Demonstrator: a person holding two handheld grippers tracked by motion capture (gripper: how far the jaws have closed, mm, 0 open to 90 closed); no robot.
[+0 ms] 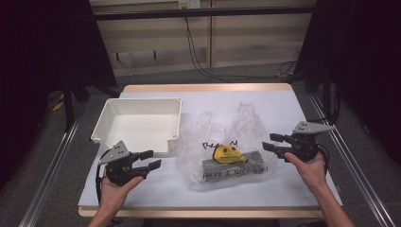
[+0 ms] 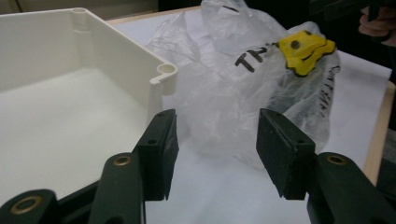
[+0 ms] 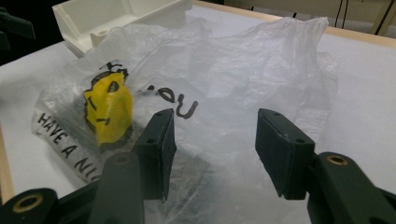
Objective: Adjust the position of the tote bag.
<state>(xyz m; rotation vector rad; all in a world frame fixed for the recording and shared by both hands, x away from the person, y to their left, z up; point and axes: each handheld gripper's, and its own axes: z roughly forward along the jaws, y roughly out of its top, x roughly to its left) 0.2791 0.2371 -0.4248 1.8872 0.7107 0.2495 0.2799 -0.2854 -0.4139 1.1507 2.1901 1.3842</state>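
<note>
High view overhead, facing forward-down; both gripper views low, close, sharing plastic bag (image 1: 226, 149) and white bin (image 1: 137, 124).

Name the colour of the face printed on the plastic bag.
Yellow, with black features. The face on the bag shows best in the high view.

My two grippers, the left gripper (image 1: 150, 159) and the right gripper (image 1: 273, 142), were black with grey plates. The bag (image 1: 226, 151) was clear plastic, printed with a yellow smiley and black lettering. The tray (image 1: 137, 124) was cream-white; the table (image 1: 283, 101) was white, wood-edged.
</note>
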